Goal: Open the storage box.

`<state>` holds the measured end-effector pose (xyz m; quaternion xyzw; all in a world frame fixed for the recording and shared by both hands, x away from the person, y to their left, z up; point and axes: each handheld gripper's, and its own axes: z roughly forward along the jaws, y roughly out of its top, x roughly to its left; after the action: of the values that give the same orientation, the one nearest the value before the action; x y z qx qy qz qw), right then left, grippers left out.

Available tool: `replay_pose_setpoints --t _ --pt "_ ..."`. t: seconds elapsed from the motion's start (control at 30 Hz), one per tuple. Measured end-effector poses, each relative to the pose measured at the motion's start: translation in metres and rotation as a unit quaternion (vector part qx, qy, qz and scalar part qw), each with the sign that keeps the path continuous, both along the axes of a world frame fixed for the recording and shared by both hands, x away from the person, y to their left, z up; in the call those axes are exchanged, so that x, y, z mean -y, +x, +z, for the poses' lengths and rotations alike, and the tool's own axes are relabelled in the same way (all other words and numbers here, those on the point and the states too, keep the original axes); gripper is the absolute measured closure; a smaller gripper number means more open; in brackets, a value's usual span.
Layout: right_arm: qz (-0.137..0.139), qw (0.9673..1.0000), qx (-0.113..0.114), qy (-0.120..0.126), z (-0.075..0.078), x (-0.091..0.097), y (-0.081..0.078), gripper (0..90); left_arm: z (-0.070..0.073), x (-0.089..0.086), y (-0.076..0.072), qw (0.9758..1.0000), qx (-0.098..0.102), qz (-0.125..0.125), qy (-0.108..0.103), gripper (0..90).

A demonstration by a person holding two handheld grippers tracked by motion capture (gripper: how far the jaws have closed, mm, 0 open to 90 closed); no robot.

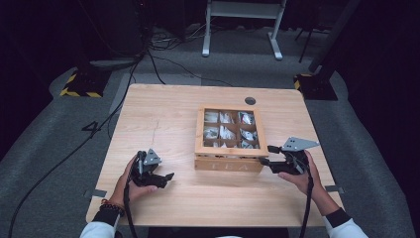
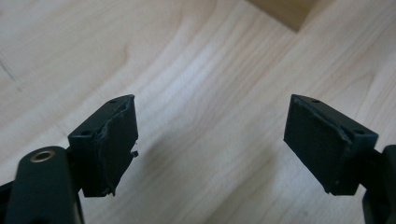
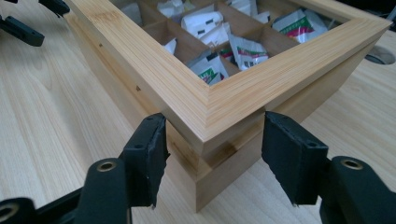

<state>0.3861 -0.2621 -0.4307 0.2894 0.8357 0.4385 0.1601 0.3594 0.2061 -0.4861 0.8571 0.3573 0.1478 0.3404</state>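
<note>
The right gripper (image 3: pixel 212 154) is sitting at the near right corner of the wooden tea box (image 1: pixel 230 136), its jaws spread to either side of that corner; the left pad is lying close against the lid's edge, while the right pad is standing just clear of it, so nothing is being pinched yet. The left gripper (image 2: pixel 210 140) is hovering over bare table (image 1: pixel 163 119) with its jaws spread and nothing between them, well apart from the box. The box is resting right of centre on the table, its windowed lid (image 3: pixel 201 100) closed over compartments of tea bags (image 3: pixel 247 51). The risk I am seeing is a corner grip: pads closing on two angled faces are likely to slide off. With the left gripper not bracing, the box could skid or twist instead of the lid lifting.
</note>
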Motion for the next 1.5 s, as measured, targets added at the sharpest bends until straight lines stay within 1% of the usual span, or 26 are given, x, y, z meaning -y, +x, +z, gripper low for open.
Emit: replay_pose_setpoints --t 0.07,0.1,0.17,0.2,0.23,0.27,0.3,0.33,0.37,0.4,0.53,0.6,0.63,0.67,0.8,0.9,0.93,1.0,1.07,1.1,1.17,1.27,1.37,1.4,1.43,1.5 --pt "-0.001 1.0000 0.003 0.003 0.002 0.000 0.000 40.4 0.005 0.003 0.003 1.0000 0.001 -0.004 -0.006 17.7" --pt "-0.001 1.0000 0.003 0.003 0.002 0.000 0.000 40.4 0.005 0.003 0.003 1.0000 0.001 -0.004 -0.006 17.7" --pt "-0.002 1.0000 0.003 0.005 0.004 0.000 0.000 39.9 0.012 0.008 0.006 0.9998 0.017 -0.007 -0.003 17.8" --pt "-0.003 0.9999 0.005 0.008 0.006 0.000 0.001 39.4 0.019 0.013 0.009 0.9996 0.023 -0.015 -0.008 17.8" --pt "-0.003 0.9999 0.005 0.008 0.006 0.000 0.001 39.4 0.019 0.013 0.009 0.9996 0.023 -0.015 -0.008 17.8" --pt "-0.005 0.9999 0.006 0.012 0.008 0.000 0.001 39.0 0.027 0.018 0.012 0.9990 0.038 -0.017 -0.013 17.8" --pt "-0.005 0.9999 0.006 0.012 0.008 0.000 0.001 39.0 0.027 0.018 0.012 0.9990 0.038 -0.017 -0.013 17.8" --pt "-0.007 0.9998 0.008 0.014 0.010 0.000 0.002 38.7 0.035 0.025 0.016 0.9984 0.049 -0.022 -0.017 17.8" --pt "-0.007 0.9998 0.008 0.014 0.010 0.000 0.002 38.7 0.035 0.025 0.016 0.9984 0.049 -0.022 -0.017 17.8" --pt "-0.007 0.9998 0.009 0.016 0.011 0.000 0.002 38.6 0.041 0.030 0.018 0.9977 0.058 -0.025 -0.023 17.8" --pt "-0.012 0.9996 0.012 0.021 0.015 -0.001 0.003 38.3 0.057 0.042 0.025 0.9954 0.083 -0.035 -0.032 17.8" --pt "-0.012 0.9995 0.013 0.025 0.017 0.000 0.004 38.3 0.066 0.052 0.030 0.9938 0.099 -0.042 -0.029 18.3" --pt "-0.012 0.9995 0.013 0.025 0.017 0.000 0.004 38.3 0.066 0.052 0.030 0.9938 0.099 -0.042 -0.029 18.7" --pt "-0.015 0.9994 0.014 0.026 0.018 0.000 0.004 38.3 0.068 0.055 0.032 0.9928 0.107 -0.046 -0.029 18.9" --pt "-0.016 0.9993 0.017 0.029 0.021 0.000 0.005 38.3 0.072 0.066 0.039 0.9921 0.109 -0.058 -0.022 20.0" --pt "-0.017 0.9991 0.019 0.033 0.023 0.000 0.006 38.3 0.071 0.074 0.042 0.9913 0.118 -0.057 -0.008 20.3" --pt "-0.019 0.9991 0.019 0.033 0.023 0.000 0.006 38.3 0.071 0.075 0.043 0.9913 0.118 -0.059 -0.006 20.5" --pt "-0.020 0.9990 0.020 0.034 0.025 -0.001 0.007 38.2 0.071 0.078 0.046 0.9914 0.117 -0.059 -0.006 21.5" --pt "-0.021 0.9989 0.021 0.038 0.027 -0.001 0.008 37.4 0.072 0.080 0.049 0.9906 0.125 -0.055 -0.005 22.8" --pt "-0.021 0.9989 0.021 0.038 0.027 -0.001 0.008 37.4 0.072 0.080 0.049 0.9906 0.125 -0.055 -0.005 24.0" --pt "-0.021 0.9990 0.020 0.035 0.027 -0.001 0.009 36.8 0.074 0.082 0.051 0.9899 0.129 -0.056 -0.017 24.3" --pt "-0.022 0.9989 0.019 0.037 0.027 -0.001 0.010 36.7 0.076 0.085 0.053 0.9888 0.137 -0.059 -0.010 23.8" --pt "-0.022 0.9988 0.021 0.039 0.029 -0.001 0.011 36.4 0.076 0.087 0.054 0.9875 0.147 -0.057 -0.011 25.6" --pt "-0.022 0.9987 0.022 0.041 0.029 -0.001 0.011 36.4 0.077 0.087 0.054 0.9866 0.152 -0.057 -0.008 26.4" --pt "-0.022 0.9987 0.022 0.041 0.029 -0.001 0.011 36.4 0.077 0.087 0.054 0.9866 0.152 -0.057 -0.008 26.9" --pt "-0.022 0.9986 0.023 0.043 0.029 -0.001 0.011 36.5 0.077 0.088 0.054 0.9857 0.158 -0.059 -0.008 27.0"
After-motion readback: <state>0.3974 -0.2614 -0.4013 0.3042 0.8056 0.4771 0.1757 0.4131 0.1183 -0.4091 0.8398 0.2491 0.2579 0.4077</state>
